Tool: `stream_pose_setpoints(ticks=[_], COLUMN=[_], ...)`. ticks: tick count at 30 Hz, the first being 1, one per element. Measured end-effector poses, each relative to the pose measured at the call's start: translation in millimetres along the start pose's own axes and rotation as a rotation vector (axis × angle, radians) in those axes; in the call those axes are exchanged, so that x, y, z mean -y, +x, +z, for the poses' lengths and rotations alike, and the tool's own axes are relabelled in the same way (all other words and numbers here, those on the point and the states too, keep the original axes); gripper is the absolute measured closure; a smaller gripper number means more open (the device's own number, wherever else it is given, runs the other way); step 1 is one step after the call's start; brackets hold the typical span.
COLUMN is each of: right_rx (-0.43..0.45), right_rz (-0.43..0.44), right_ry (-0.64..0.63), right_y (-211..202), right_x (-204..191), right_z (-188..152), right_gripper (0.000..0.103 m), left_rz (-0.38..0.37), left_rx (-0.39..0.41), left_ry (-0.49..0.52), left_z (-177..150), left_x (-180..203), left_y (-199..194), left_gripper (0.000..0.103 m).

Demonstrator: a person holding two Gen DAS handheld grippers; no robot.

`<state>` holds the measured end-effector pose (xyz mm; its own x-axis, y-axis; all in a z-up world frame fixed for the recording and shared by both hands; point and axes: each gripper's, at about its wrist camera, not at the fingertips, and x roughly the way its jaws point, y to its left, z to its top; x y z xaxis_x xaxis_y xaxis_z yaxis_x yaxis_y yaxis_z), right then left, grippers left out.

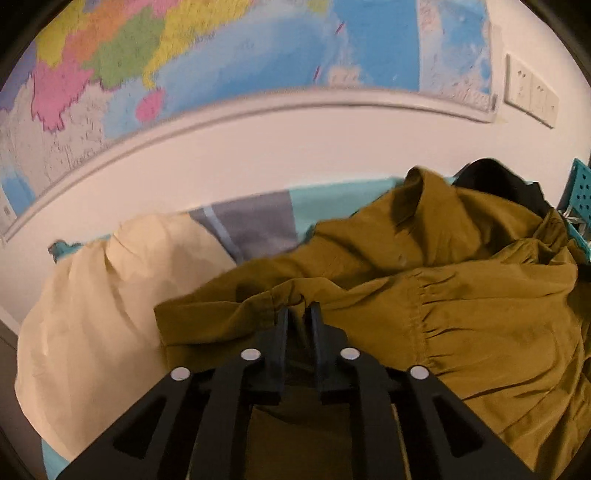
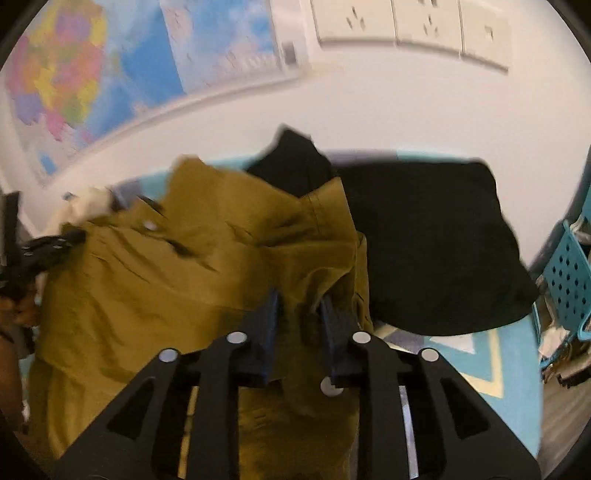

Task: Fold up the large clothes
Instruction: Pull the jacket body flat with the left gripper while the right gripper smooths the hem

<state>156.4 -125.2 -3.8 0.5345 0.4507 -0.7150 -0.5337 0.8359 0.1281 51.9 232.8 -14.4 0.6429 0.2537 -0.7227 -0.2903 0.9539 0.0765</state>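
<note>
A large mustard-brown shirt (image 1: pixel 461 295) with buttons and gathered seams lies bunched over the bed. My left gripper (image 1: pixel 299 308) is shut on a gathered edge of it, with the cloth pinched between the fingers. In the right wrist view the same shirt (image 2: pixel 155 288) fills the left and centre. My right gripper (image 2: pixel 300 301) is shut on a fold of it near the button placket. The left gripper (image 2: pixel 55 243) shows at the far left of that view, holding the shirt's other side.
A cream garment (image 1: pixel 103 302) lies to the left and a black garment (image 2: pixel 436 251) to the right, on a teal patterned bedsheet (image 2: pixel 491 373). A teal perforated basket (image 2: pixel 565 280) stands at the right edge. A map (image 1: pixel 184 66) and wall sockets (image 2: pixel 406 22) are behind.
</note>
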Motion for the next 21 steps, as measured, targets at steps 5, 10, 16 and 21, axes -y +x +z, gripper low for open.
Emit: stream_pose_setpoints(ticks=[5, 10, 16, 21], right_rx=[0.046, 0.169, 0.081, -0.066], right_rz=[-0.006, 0.034, 0.155, 0.119], right_ry=[0.027, -0.067, -0.185, -0.106], right_y=[-14, -58, -27, 35], right_x=[1, -24, -63, -44], right_z=[-5, -9, -13, -15], right_gripper=[0.041, 0.037, 0.038, 0.051], left_rz=[-0.074, -0.068, -0.107, -0.025], left_rx=[0.004, 0.134, 0.12, 0.018], left_ry=[-0.038, 0.051, 0.149, 0.155], left_z=[-8, -27, -50, -59], left_x=[-13, -10, 6, 10], left_y=[-12, -63, -67, -30], left_gripper=[0.062, 0.046, 0.041, 0.041])
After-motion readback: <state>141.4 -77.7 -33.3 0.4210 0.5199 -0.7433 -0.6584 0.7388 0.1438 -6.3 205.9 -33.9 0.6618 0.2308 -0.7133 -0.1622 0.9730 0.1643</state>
